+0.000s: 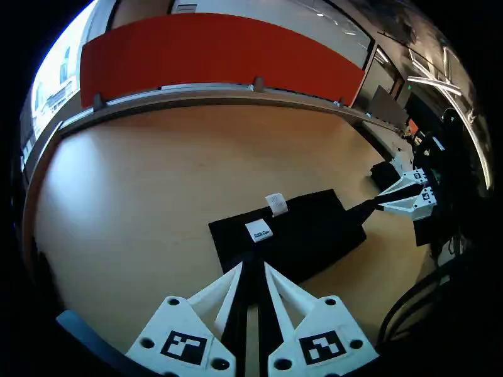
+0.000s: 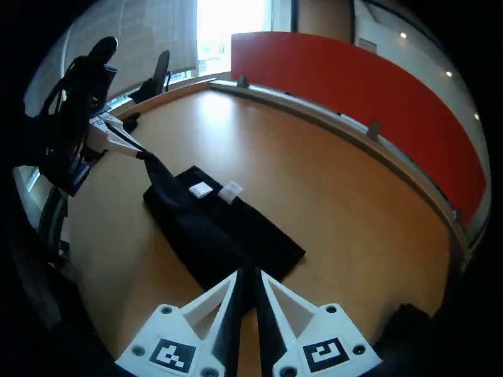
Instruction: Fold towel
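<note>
The towel (image 1: pixel 308 235) lies on the surface (image 1: pixel 144 188), before the partition (image 1: pixel 214 56) that stands along the far edge. On the towel lies a label (image 1: pixel 259 230), and a second label (image 1: pixel 276 204) just behind it. The left hand-held gripper (image 1: pixel 251 261) grips the near corner of the towel, the right hand-held gripper (image 1: pixel 379 202) the corner to the right.

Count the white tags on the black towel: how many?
2. A flat square white label lies on the black cloth towel; a curled white tag sits at its far edge. Folds may hide more.
</note>
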A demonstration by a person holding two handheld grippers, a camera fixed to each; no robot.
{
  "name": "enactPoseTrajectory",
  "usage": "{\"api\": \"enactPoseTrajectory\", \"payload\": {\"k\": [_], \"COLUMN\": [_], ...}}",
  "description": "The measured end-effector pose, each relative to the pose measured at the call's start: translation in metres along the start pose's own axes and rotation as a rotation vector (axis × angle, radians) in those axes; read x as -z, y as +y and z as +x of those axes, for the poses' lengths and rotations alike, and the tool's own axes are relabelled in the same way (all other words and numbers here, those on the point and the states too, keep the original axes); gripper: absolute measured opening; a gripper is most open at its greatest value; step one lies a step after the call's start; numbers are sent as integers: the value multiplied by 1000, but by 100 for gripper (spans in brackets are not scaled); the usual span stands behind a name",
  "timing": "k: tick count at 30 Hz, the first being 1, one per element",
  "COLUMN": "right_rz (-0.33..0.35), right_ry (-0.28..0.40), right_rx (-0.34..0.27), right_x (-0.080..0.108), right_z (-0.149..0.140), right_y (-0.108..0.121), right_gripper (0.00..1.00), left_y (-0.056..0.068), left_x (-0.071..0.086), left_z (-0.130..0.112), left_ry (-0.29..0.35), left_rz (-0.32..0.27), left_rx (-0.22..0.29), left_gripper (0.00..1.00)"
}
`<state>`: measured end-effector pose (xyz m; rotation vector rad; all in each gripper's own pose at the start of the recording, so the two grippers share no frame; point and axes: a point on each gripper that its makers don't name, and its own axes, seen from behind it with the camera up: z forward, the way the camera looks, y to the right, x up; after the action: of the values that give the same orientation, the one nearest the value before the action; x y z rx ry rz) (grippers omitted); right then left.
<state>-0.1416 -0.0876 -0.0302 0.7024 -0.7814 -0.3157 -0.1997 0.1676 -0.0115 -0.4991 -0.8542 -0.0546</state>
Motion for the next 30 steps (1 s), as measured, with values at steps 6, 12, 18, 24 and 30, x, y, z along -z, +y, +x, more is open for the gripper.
{"api": "enactPoseTrajectory", "payload": {"k": [6,12,18,24,30], "right_rz": [-1,-10,-41,-65,-87], "right_ry": [-32,-42,-47,-62,-53], "right_rx": [-17,-47,-64,-71,-80], "right_x": [-19,-34,-49,-58,-60], "right_z": [-12,-15,-16,-20,-17], "right_y": [8,16,26,33,40], "right_gripper": [12,12,26,41,43], "left_y": [-5,-11,-23,-34,-40], "left_x": [-20,-36,-53,-62,-60], "left_z": [-11,-13,-13,-12,-4], "left_ry": [-27,-35,-48,-50,-34], "left_rz": [7,20,60,100,116], "left_rx": [16,25,23,26,17], "left_gripper": [9,9,14,24,31]}}
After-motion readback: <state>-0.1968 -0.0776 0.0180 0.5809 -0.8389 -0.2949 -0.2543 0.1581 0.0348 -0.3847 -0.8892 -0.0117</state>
